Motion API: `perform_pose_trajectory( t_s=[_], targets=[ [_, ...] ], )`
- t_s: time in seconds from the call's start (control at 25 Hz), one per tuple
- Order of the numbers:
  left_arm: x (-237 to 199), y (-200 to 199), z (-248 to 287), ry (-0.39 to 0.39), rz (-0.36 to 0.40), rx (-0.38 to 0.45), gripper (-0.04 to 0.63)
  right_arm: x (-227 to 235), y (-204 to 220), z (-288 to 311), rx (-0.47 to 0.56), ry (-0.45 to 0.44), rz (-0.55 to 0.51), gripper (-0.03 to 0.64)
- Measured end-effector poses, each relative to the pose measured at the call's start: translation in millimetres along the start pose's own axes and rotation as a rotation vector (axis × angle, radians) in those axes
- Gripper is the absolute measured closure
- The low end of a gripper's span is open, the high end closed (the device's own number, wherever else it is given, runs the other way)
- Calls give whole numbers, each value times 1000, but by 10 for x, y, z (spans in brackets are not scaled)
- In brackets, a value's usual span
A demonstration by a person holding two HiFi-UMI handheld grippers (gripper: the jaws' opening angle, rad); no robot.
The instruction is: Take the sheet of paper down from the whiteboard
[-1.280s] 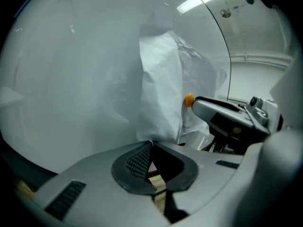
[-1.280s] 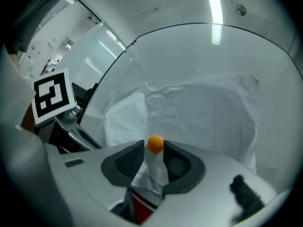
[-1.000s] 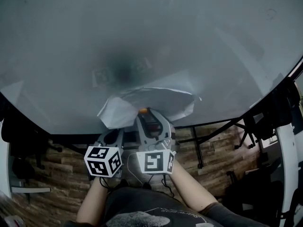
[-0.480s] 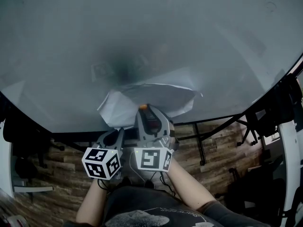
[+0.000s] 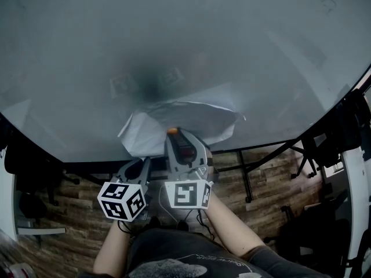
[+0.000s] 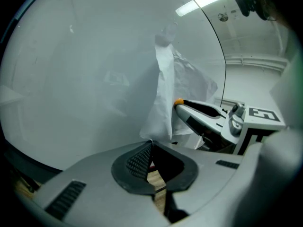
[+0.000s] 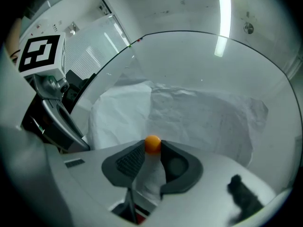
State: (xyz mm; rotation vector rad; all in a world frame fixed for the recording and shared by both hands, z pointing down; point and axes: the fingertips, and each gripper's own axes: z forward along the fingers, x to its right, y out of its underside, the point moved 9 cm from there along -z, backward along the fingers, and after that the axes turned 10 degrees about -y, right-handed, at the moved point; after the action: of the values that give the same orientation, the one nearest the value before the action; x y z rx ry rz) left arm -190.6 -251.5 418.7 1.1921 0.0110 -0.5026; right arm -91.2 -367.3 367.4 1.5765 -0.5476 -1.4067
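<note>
One crinkly white sheet of paper hangs low on the whiteboard. Jaws of the left gripper pinch its corner. Jaws of the right gripper have just been closing and squeeze one round orange magnet.

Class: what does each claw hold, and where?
Left claw pinches the paper by a lower corner. Right claw, jaws just closing, grips the orange ball between its tips.
</note>
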Motion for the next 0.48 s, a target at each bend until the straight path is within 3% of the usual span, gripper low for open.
perform_pose_trajectory(
  t_s=[0.48],
  targets=[
    [31,14,-26,13,14,-6,581,-83,-19,38,-37,92,-43,495]
  ],
)
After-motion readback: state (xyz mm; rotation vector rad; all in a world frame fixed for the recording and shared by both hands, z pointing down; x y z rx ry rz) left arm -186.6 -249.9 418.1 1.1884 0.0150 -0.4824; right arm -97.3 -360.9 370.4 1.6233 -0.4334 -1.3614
